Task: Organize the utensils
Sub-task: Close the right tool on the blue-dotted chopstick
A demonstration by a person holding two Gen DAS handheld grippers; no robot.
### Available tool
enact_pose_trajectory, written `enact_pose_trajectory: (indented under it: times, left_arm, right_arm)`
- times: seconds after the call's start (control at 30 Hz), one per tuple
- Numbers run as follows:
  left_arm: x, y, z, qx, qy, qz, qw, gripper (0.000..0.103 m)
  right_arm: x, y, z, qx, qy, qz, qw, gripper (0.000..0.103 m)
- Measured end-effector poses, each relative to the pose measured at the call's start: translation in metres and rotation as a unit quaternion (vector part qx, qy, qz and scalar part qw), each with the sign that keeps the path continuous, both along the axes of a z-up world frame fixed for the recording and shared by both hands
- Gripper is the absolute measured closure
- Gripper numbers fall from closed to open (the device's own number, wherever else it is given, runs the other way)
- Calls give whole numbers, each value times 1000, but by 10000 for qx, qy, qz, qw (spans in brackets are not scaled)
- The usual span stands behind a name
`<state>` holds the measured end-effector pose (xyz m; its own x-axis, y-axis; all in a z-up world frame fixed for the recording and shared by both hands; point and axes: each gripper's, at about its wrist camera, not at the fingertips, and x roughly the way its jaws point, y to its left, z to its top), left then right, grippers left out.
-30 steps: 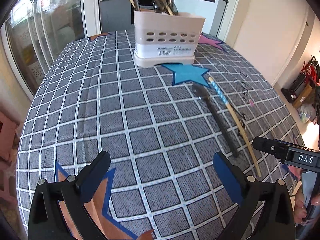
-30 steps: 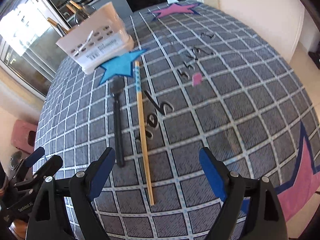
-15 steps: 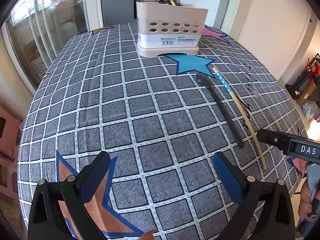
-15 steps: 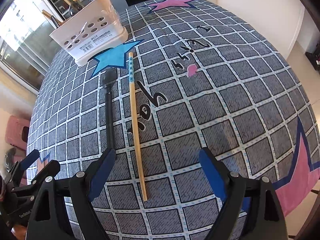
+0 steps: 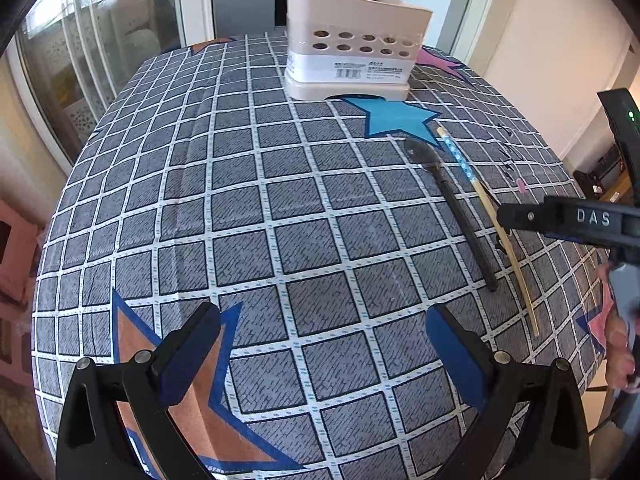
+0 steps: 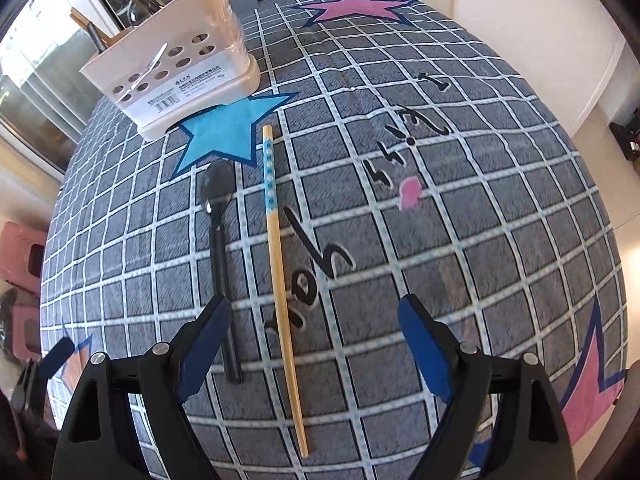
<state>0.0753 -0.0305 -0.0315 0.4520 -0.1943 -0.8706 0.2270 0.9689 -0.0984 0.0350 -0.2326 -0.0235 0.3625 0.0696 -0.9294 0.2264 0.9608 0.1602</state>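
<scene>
Between right gripper point(image 6: 314, 344) fingers point(image 6: 420, 344): chopstick point(image 6: 280, 276).

Both views ride on the hand-held grippers and look steeply down along their fingers at a table under a grey checked cloth point(image 5: 248, 216), fisheye bending its edges. The left wrist view sits near the table's near edge, facing across it toward the white utensil holder point(image 5: 352, 64) at the far side, its own fingers point(image 5: 192, 352) framing the bottom. The right wrist view hangs closer over the cloth's right part, facing the same way but angled a little leftward (the holder point(image 6: 180, 76) lands upper left). They share the holder, the blue star point(image 5: 396, 120), the black spoon point(image 6: 218, 240) and the chopstick point(image 6: 280, 280).
</scene>
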Motion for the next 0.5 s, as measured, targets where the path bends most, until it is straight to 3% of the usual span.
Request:
enact_pose_trajectory:
  times: [0.2, 0.27, 0.5]
  left_arm:
    - [2, 4, 1, -6, -2, 83, 10000, 0]
    - [2, 4, 2, 7, -11, 84, 10000, 0]
    - [3, 2, 1, 8, 27, 63, 10000, 0]
  right_arm:
    - [16, 10, -4, -174, 187, 195, 9995, 28]
    - [20, 10, -6, -153, 265, 142, 9994, 35]
    - [39, 17, -9, -217, 452, 242, 9985, 40]
